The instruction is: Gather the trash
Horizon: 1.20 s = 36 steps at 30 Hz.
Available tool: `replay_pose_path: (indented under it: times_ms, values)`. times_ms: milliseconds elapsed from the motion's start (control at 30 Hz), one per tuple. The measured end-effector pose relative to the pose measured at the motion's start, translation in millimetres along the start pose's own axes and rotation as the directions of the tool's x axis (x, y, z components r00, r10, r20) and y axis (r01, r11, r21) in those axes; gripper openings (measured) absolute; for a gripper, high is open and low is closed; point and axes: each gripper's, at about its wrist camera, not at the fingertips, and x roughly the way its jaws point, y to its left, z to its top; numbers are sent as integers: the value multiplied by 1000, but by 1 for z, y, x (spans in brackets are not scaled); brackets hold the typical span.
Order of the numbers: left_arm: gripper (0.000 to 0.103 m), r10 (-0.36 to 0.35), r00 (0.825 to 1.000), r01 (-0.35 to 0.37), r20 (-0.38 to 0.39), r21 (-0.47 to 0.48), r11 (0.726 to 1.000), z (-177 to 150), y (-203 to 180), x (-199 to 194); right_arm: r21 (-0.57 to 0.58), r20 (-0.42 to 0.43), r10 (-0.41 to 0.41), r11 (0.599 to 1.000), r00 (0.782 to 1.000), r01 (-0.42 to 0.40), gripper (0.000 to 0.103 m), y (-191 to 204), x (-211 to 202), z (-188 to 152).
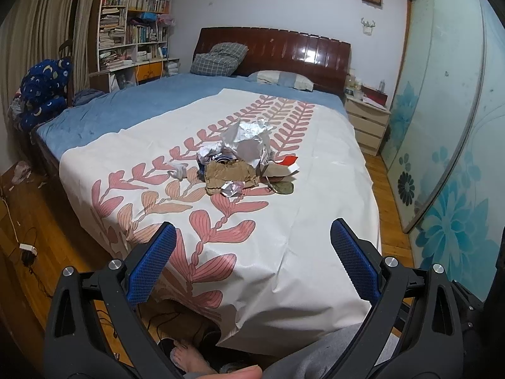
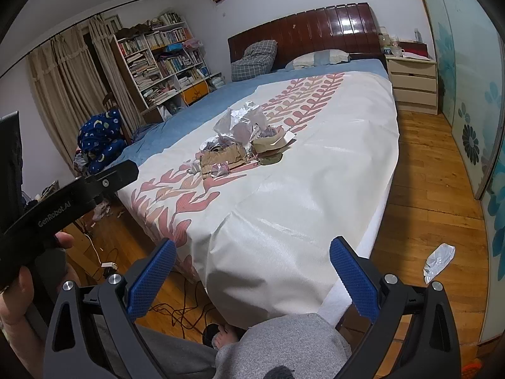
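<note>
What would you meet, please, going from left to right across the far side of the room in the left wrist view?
Curtains → bookshelf → checked pillow → dark wooden headboard → bedside drawers → flowered sliding door.

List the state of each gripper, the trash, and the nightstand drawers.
left gripper: open, empty, short of the trash.
right gripper: open, empty.
trash pile: heaped on the white bedspread, uncollected.
plastic wrapper: lying on the wooden floor.
nightstand drawers: shut.
</note>
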Motion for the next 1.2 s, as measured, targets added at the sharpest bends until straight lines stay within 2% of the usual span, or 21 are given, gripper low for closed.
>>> replay_pose_path:
  times_ms: [500,767,833,900,1000,1133,1200]
  values:
    - [97,-4,1000,4,-14,-13,1000,-1,2,5,23,-1,0,1000,1000,0,96,-3,1,0]
    - [97,-12,1000,12,-22,-37,999,-2,9,7,134,-49,64,989,997,-57,96,-30,20,19]
    - [97,-19,1000,18,-24,-43,999,-2,11,8,154,-59,103,984,993,-93,95,-40,37,37]
    - [97,-21,999,19,-29,-45,999,-2,13,9,178,-81,118,979,990,-102,85,-49,61,60]
    - [97,-27,999,25,-38,-49,999,0,15,15,217,-109,139,970,984,-113,82,-62,109,101]
    - [97,-37,998,34,-47,-63,997,5,22,25,268,-177,145,959,973,-94,82,-71,192,148]
    - [97,-33,998,29,-50,-70,997,9,29,33,289,-207,159,953,965,-95,78,-70,231,165]
